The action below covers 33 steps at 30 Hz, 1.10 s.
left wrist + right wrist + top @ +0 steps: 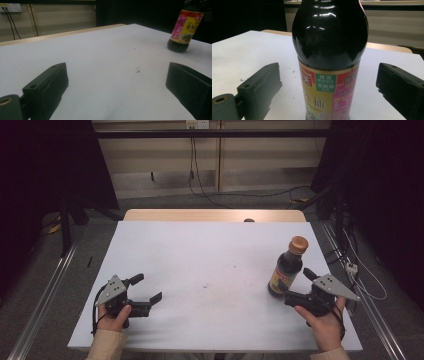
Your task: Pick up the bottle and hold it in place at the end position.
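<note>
A dim room with dark curtains at the sides and cables on the floor sits behind a white counter (200,250). In the high view, a dark sauce bottle (286,267) with a brown cap stands upright near the right edge of the counter. The right gripper (299,285) is just beside it, on the side nearer the person, with its jaws wide apart and nothing held. The left gripper (147,288) rests well apart from the bottle, far over on the other side, open too and holding nothing.

In the left gripper view, the two black jaws stand far apart over bare counter, and the bottle (183,27) is far off at the upper right (a few small dark specks lie on the white between them).

In the right gripper view, the bottle (329,60) stands straight ahead, right in the gap between the open jaws, tall and upright. Neither jaw touches it; white counter shows on both sides of it.

So the right hand is much the nearer one. I think it only has to slide forward a little and squeeze the bottle's round body from both sides.
</note>
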Tool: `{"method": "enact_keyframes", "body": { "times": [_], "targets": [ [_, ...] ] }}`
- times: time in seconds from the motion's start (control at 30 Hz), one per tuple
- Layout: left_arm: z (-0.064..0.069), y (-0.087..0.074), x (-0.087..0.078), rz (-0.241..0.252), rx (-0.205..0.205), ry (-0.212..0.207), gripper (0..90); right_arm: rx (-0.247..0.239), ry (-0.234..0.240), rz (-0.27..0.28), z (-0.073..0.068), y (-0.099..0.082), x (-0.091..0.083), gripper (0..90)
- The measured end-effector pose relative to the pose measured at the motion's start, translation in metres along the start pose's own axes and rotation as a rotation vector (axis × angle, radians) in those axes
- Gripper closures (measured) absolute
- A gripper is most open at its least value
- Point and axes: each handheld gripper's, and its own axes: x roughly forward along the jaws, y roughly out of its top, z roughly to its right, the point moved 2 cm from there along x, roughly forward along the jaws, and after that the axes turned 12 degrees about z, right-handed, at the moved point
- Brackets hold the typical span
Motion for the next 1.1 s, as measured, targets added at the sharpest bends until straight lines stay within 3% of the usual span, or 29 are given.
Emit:
{"method": "enact_keyframes", "body": {
  "times": [0.5, 0.6, 0.9, 1.1],
  "targets": [
    [0.0, 0.0, 0.002, -0.002, -0.001, -0.007, 4.3, 0.01, -0.004, 0.012, 0.005, 0.006, 0.019, 10.7],
    [0.0, 0.0, 0.002, -0.006, -0.001, -0.01, 4.3, -0.014, -0.005, 0.006, 0.003, 0.005, 0.022, 12.5],
    [0.001, -0.001, 0.003, -0.007, -0.003, -0.009, 4.3, -0.001, 0.019, 0.018, 0.003, 0.007, 0.029, 25.1],
    [0.0, -0.001, 0.003, -0.016, 0.004, -0.011, 4.3, -0.006, 0.015, 0.01, 0.002, 0.006, 0.03, 25.9]
  ]
}}
